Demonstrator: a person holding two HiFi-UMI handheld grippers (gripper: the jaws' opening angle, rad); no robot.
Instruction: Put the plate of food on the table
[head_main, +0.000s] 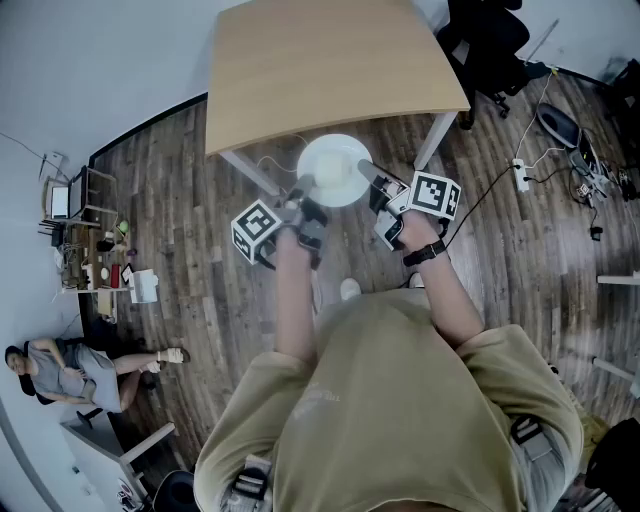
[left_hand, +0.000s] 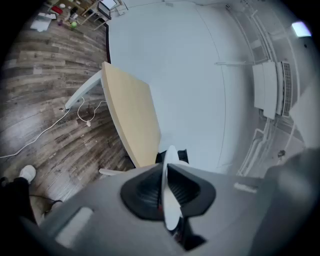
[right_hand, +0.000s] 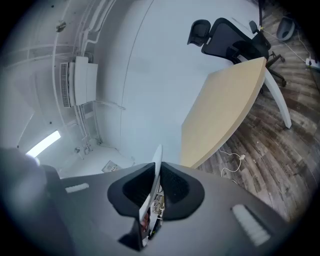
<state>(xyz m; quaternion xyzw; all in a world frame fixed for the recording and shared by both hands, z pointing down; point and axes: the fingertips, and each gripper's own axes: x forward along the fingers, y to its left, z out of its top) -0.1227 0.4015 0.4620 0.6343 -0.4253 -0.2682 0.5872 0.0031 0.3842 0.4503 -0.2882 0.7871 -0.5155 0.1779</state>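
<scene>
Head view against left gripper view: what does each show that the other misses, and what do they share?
Only the head view: the whole round white plate from above, held at opposite rims by the left gripper and right gripper, plus the person's arms and a seated person off to the side.
Only the left gripper view: the plate's rim edge-on, pinched between its jaws, and a wall-mounted unit.
Both: the bare wooden table and the plank floor.

No legible text, no labels, no numbers, no signs
</scene>
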